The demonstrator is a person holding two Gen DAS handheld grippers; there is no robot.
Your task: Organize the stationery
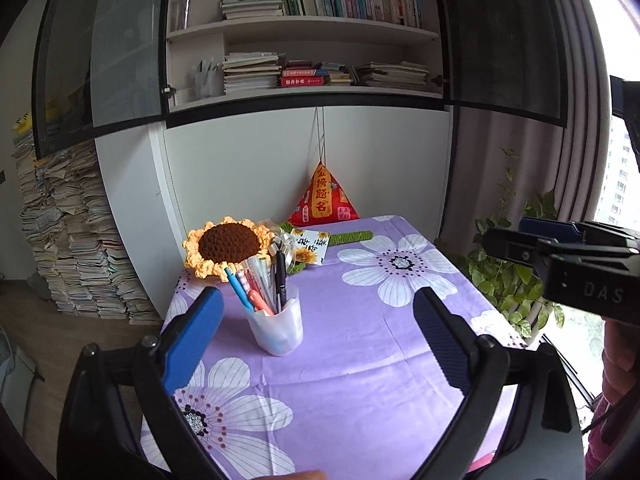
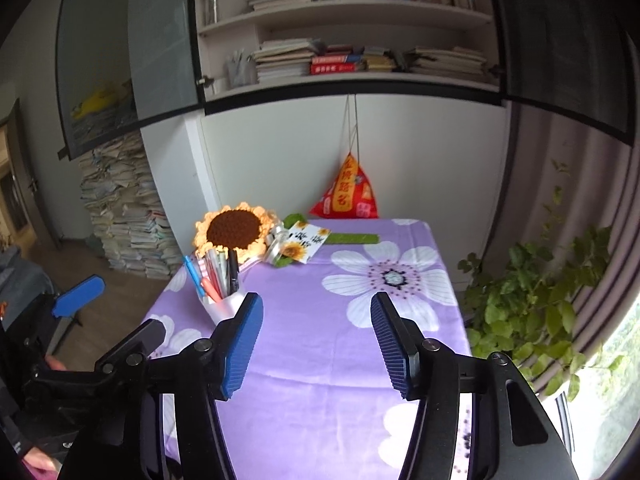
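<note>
The translucent pen cup [image 1: 275, 326] stands upright on the table [image 1: 360, 360], which is covered by a purple floral cloth. The cup holds several pens [image 1: 260, 284], their upper ends projecting above the rim. Directly behind the cup lies a crocheted sunflower [image 1: 228, 246]. Behind and to the right of the cup, a red triangular pouch [image 1: 323, 198] rests against the white wall. Between the sunflower and the pouch lies a small card [image 1: 312, 245].

The left tongs [image 1: 318, 340] are released, blue pads spread wide; the cup sits between them, nearer the left pad, untouched. The right tongs [image 2: 316, 344] are likewise released and grasp nothing, positioned to the right of the cup above bare cloth.
</note>
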